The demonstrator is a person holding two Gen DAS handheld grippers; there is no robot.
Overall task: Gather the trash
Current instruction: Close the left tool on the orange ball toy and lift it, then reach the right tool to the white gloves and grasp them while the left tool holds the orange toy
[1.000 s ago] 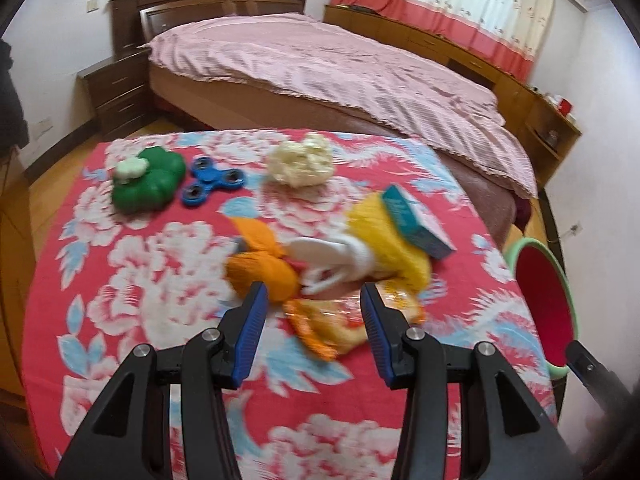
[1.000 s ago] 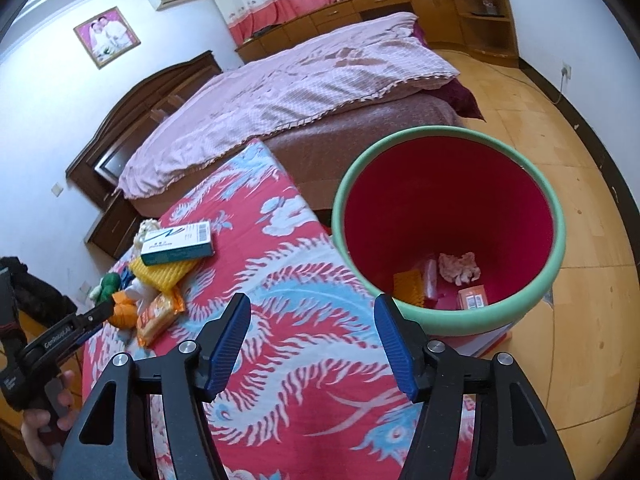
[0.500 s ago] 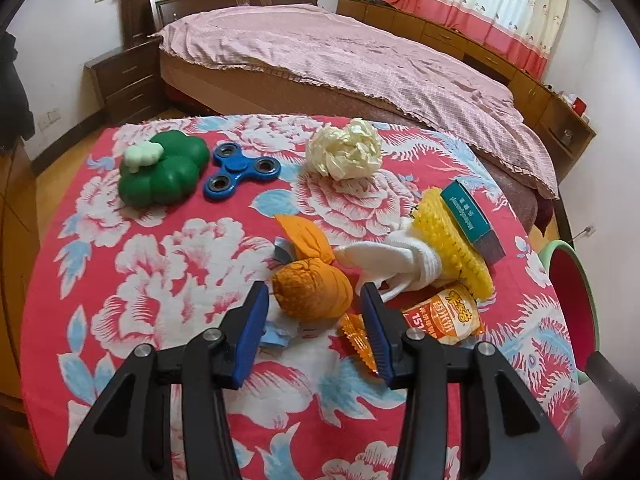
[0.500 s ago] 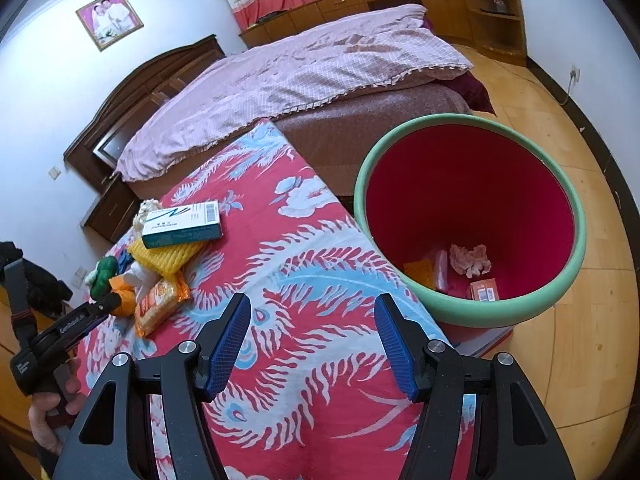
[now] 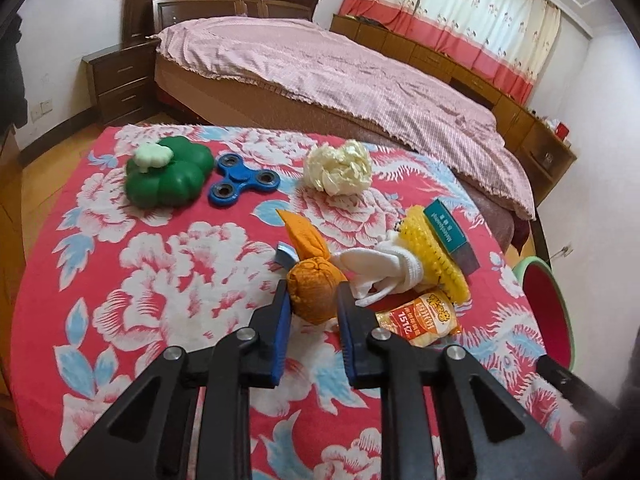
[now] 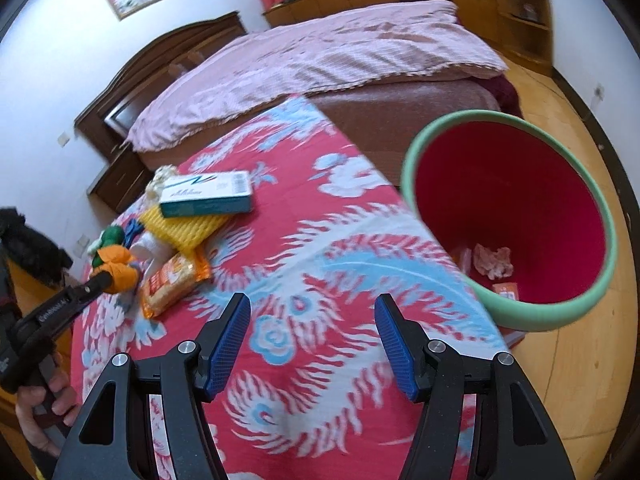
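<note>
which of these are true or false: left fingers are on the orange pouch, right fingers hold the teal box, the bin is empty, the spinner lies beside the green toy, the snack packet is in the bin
1. The left gripper has its fingers on the orange pouch. True; they have just been closing on it.
2. The right gripper holds the teal box. False: it is open and holds nothing; the box lies on yellow netting.
3. The bin is empty. False: crumpled paper lies inside.
4. The spinner lies beside the green toy. True.
5. The snack packet is in the bin. False: it lies on the cloth.
</note>
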